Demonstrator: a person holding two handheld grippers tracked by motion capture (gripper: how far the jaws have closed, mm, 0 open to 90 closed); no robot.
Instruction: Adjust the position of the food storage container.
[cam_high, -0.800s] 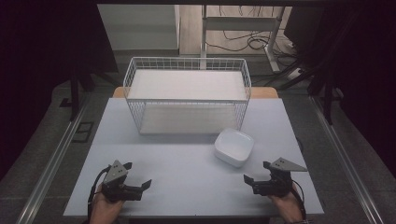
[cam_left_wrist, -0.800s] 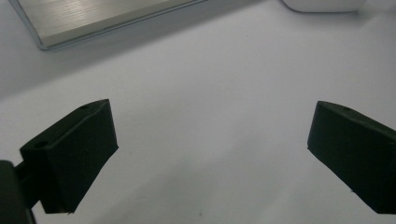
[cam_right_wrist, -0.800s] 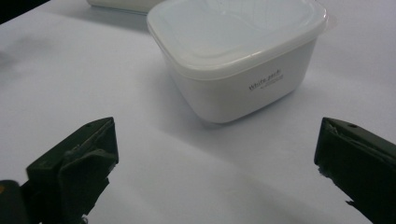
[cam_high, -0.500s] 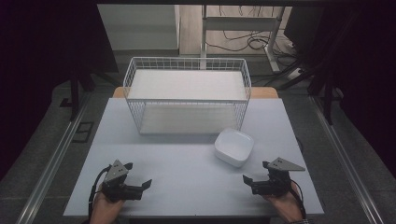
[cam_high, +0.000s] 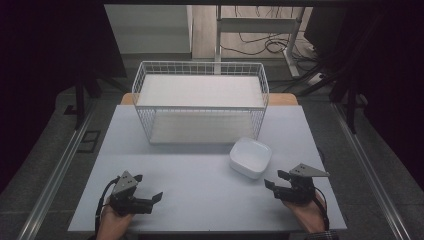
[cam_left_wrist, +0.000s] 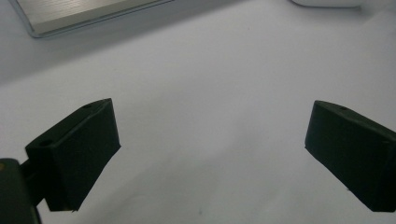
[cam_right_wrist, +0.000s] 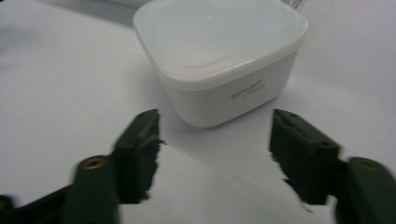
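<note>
Right gripper view: lidded white container (cam_right_wrist: 219, 60) upright, corner-on, no clear long axis; right hand-held gripper (cam_right_wrist: 215, 154) half open, empty, just short of it.

Container (cam_high: 251, 157) on the table (cam_high: 200, 200) — just before the basket's (cam_high: 200, 100) right end, seemingly apart.

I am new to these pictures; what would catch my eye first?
A big white wire basket stands at the far middle of the table. A white lidded tub sits just off its right front corner. The open right gripper points at the tub from close by, not touching it.
</note>
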